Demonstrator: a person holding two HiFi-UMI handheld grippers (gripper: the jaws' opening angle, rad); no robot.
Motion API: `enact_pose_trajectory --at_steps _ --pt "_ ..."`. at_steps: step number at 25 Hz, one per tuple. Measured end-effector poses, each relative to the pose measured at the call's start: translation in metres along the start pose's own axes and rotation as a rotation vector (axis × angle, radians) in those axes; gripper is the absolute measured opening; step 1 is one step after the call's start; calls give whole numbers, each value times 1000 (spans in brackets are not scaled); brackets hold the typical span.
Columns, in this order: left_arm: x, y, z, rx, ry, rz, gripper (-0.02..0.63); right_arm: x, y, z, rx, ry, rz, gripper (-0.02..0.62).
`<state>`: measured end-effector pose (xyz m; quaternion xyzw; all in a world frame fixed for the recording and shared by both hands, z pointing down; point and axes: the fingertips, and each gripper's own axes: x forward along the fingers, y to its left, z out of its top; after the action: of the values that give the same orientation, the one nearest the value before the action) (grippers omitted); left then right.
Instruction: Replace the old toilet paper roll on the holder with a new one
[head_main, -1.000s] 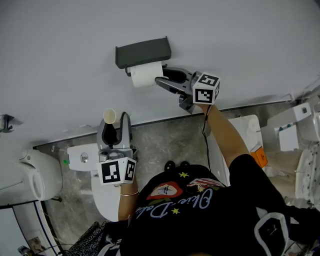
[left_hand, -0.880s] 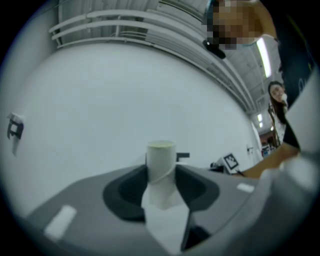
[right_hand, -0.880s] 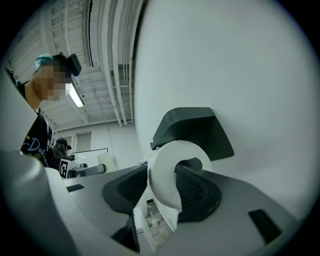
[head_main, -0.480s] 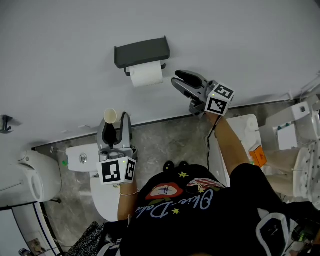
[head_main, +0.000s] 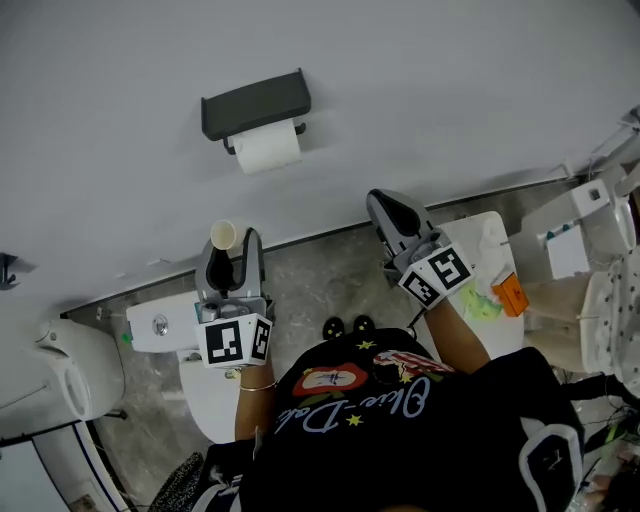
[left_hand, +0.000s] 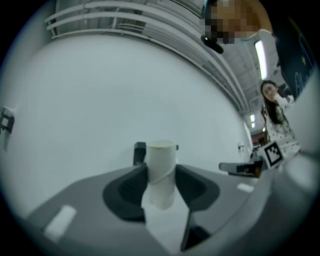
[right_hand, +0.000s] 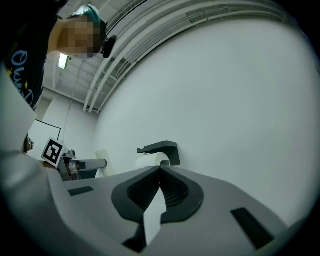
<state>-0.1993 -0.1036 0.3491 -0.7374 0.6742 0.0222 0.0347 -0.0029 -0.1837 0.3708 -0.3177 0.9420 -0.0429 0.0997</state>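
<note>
A dark grey holder (head_main: 255, 105) on the white wall carries a full white toilet paper roll (head_main: 267, 147); both also show in the right gripper view, holder (right_hand: 159, 147) above roll (right_hand: 152, 161). My left gripper (head_main: 226, 250) is shut on a bare cardboard tube (head_main: 222, 236) that stands upright between its pads (left_hand: 161, 172), below and left of the holder. My right gripper (head_main: 388, 208) is shut with nothing in it, its jaws meeting (right_hand: 160, 172), and hangs well to the right of the roll.
A white toilet with its cistern (head_main: 160, 322) stands below my left gripper. To the right, a white surface (head_main: 492, 250) holds an orange item (head_main: 510, 295). A second white fixture (head_main: 70, 365) sits at the far left. The person's shoes (head_main: 345, 326) are on the grey floor.
My right gripper has drawn away from the roll on the holder, down and to the right, and its jaws have closed. My left gripper still holds the cardboard tube.
</note>
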Motion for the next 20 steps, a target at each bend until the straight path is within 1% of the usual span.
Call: enact_pose_trajectory --at_steps 4,8,20 --pt "3 -6 3 1 -10 -14 173 -5 -6 9 2 -18 -21 14" --pt "4 -12 4 4 -12 -23 173 -7 -9 16 -4 -30 -17 14" --pt "0 -11 4 7 -13 -16 173 -7 -4 17 3 -41 -18 14"
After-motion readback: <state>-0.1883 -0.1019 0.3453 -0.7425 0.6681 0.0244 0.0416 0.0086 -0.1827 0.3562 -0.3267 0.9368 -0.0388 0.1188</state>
